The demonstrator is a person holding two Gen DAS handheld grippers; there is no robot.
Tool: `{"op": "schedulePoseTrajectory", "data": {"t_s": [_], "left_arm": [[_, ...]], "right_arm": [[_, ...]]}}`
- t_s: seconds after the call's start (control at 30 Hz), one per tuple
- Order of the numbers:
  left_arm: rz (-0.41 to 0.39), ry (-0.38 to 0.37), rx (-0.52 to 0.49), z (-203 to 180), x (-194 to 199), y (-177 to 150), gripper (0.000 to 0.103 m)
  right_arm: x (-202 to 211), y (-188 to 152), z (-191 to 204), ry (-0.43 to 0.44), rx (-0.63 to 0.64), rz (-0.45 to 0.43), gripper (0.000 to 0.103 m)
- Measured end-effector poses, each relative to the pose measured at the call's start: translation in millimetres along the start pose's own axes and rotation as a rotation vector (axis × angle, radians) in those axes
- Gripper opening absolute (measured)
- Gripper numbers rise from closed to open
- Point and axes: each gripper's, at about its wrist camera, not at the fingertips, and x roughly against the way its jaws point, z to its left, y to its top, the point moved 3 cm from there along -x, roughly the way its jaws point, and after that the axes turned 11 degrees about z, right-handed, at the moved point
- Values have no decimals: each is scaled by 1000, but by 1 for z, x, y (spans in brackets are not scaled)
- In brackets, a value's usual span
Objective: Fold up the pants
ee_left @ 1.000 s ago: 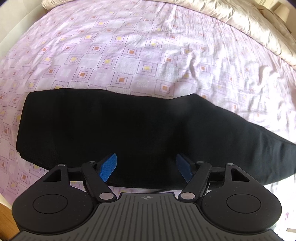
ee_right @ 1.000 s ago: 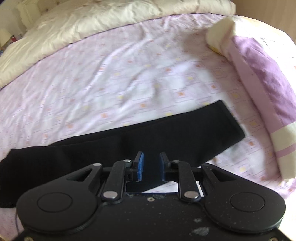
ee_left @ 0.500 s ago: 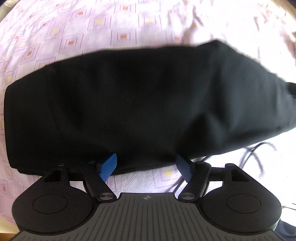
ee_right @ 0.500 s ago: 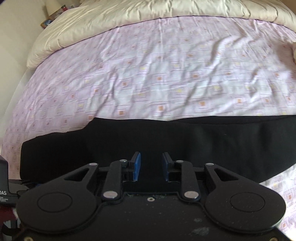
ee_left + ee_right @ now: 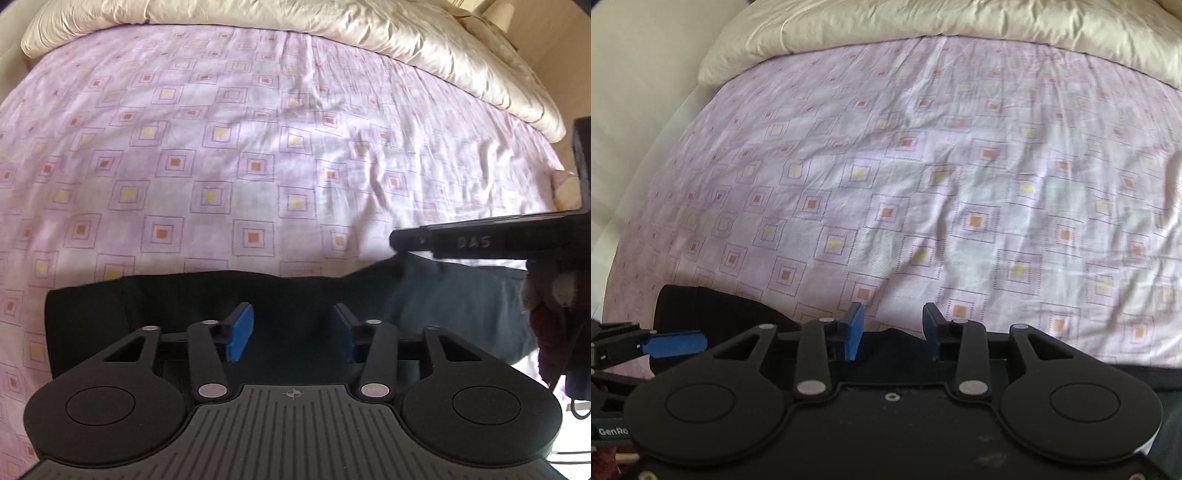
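Both grippers hang over the near edge of the black pants (image 5: 295, 295) lying flat on the bed (image 5: 258, 147), left gripper (image 5: 293, 334) just narrowing, right gripper (image 5: 892, 332) just widening, neither pinching cloth, likely lining up the next fold

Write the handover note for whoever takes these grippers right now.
Left gripper: open, jaws have just been closing, poised over the black pants; no grip visible.
Right gripper: open, jaws have just been opening; the pants' edge lies between them, not pinched.
Pants: along the near edge of the bed sheet.
Done: pants appear laid out as one flat strip.
To do: cross folds; whether any is made, I cannot tell.
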Motion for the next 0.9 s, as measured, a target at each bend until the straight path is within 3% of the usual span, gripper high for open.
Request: {"op": "schedulePoseTrajectory", "data": {"t_s": [0.1,0.2,0.27,0.3,0.33,0.47,0.67,0.8,0.9], "left_arm": [[4,13,11,-1,-3,4,39],[2,12,24,2,-1,6,39],[2,16,35,1,-2,13,39],[1,13,39,2,-3,15,39],[1,10,44,3,-1,13,39],[-2,11,45,-5,-9,29,39],[35,7,30,-19,-32,49,39],[130,31,-3,-26,-55,42,39],[152,30,-33,-28,-60,29,39]], "right_arm": [[-15,1,3,-8,61,71,40],[-14,-8,6,48,110,93,41],[-4,-20,10,60,164,59,30],[1,-27,11,43,182,52,8],[5,-35,12,38,202,40,4],[24,-67,14,55,212,-33,4],[27,-100,22,37,204,-61,4],[25,-112,26,25,218,-63,4],[24,-113,24,28,210,-57,5]]}}
